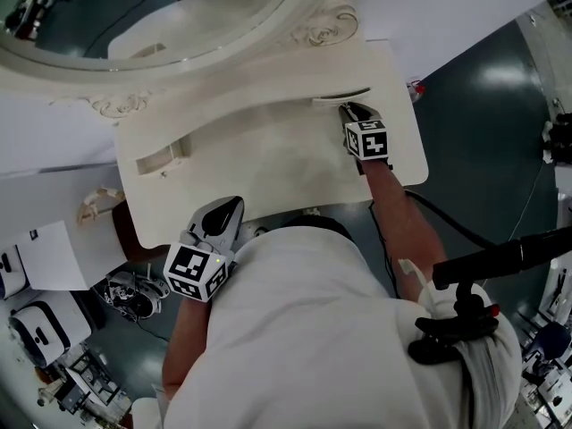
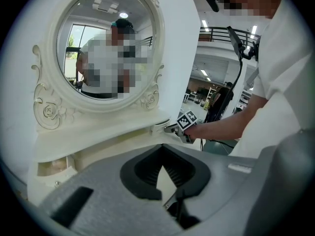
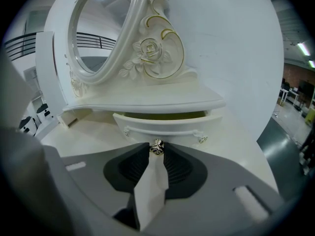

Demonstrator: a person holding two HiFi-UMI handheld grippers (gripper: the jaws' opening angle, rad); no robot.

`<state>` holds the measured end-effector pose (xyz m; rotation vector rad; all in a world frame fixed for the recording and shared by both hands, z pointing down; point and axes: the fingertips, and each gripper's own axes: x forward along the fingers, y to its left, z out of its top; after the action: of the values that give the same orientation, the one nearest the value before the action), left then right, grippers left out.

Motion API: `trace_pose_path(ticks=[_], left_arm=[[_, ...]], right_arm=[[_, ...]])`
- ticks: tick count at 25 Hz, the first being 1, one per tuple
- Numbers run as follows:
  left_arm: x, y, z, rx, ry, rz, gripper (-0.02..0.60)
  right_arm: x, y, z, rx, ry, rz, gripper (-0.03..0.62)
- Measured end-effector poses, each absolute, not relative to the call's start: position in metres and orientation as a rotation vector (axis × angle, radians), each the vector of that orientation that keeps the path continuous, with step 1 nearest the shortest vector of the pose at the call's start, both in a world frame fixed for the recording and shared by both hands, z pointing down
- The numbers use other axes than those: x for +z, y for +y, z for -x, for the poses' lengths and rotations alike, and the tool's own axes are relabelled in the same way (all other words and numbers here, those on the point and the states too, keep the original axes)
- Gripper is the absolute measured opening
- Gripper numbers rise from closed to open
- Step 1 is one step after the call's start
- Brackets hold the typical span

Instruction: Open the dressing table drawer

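The white dressing table has a small right drawer, pulled out a little so that a dark gap shows under the shelf above it. My right gripper is shut on its small metal knob. From the head view the right gripper sits against that drawer at the table's back right. My left gripper hangs over the table's front edge near my body, shut with nothing between its fingertips. In the left gripper view the left gripper points at the table, and the right gripper shows beyond it.
An oval mirror in a carved frame stands behind the drawers. The matching left drawer stands partly open. Paper, cases and cables lie on the floor at the left. A black camera rig hangs at my right side.
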<state>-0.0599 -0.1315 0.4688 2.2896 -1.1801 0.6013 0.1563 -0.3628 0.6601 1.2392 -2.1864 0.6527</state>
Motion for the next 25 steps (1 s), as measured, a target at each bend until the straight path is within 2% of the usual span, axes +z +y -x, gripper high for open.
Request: trace_pose_path(ticks=[25], left_arm=[[0.468,-0.113,0.068,0.587,-1.144,-2.328,0.002]], right_arm=[[0.662,-0.323,-0.161,0.645,-2.159,-1.23,0.095]])
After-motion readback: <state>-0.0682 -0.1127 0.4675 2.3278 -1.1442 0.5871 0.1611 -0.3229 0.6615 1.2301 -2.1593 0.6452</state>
